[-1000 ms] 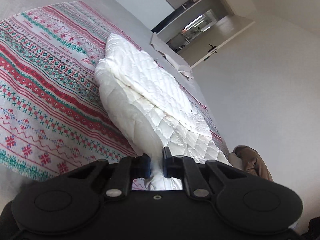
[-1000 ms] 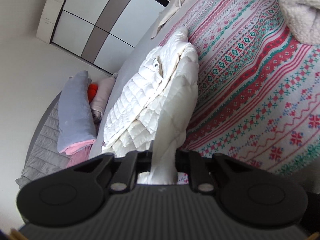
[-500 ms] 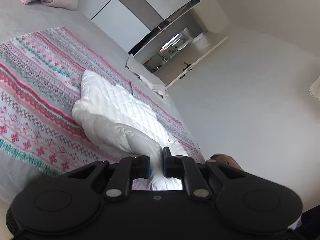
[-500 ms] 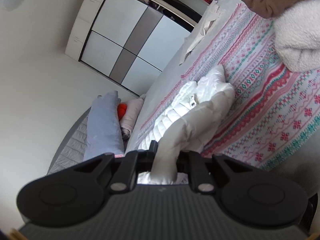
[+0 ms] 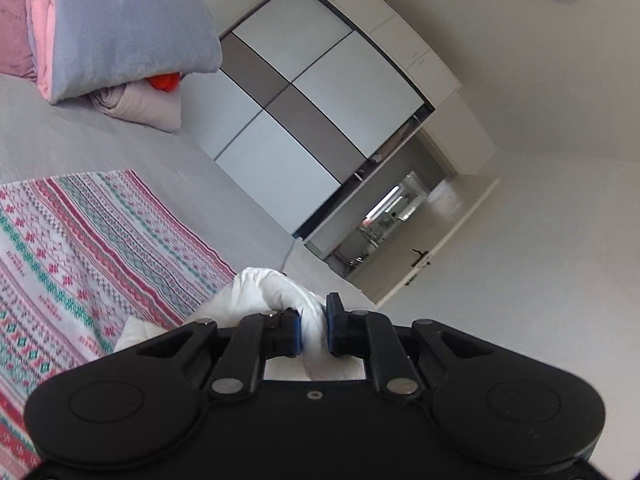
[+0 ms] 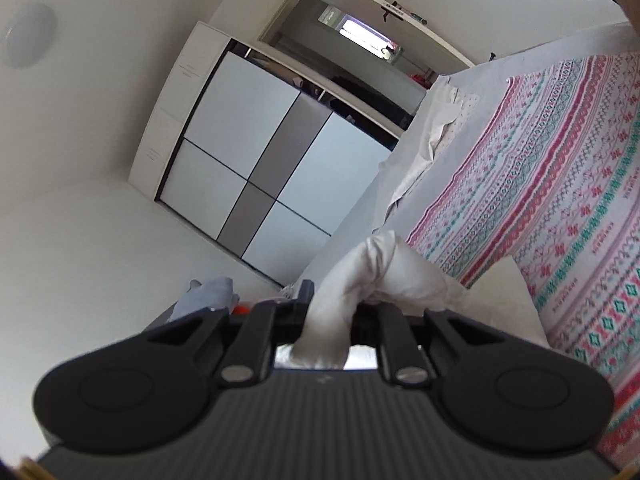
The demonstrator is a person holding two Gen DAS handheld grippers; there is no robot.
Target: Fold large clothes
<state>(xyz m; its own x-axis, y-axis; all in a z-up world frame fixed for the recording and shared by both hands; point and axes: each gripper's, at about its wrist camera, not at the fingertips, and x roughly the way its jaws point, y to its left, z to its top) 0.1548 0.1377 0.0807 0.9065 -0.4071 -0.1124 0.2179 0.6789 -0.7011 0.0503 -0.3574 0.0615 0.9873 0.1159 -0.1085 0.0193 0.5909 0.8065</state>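
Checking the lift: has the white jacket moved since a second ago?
Yes. The white jacket has risen off the patterned blanket, toward the wardrobe.

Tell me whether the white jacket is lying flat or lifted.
Lifted: both the left gripper and right gripper pinch bunched white jacket above the patterned blanket.

A patterned blanket [image 5: 80, 248] in red, pink and green bands lies spread over the grey bed [image 5: 60, 136]. At the bed's far end a folded grey-and-pink quilt [image 5: 120, 28] sits on a pale pillow [image 5: 140, 108], something orange [image 5: 164, 81] tucked between them. Beyond stands a wardrobe [image 5: 312, 92] with white and grey panels, an open doorway [image 5: 384, 224] beside it.
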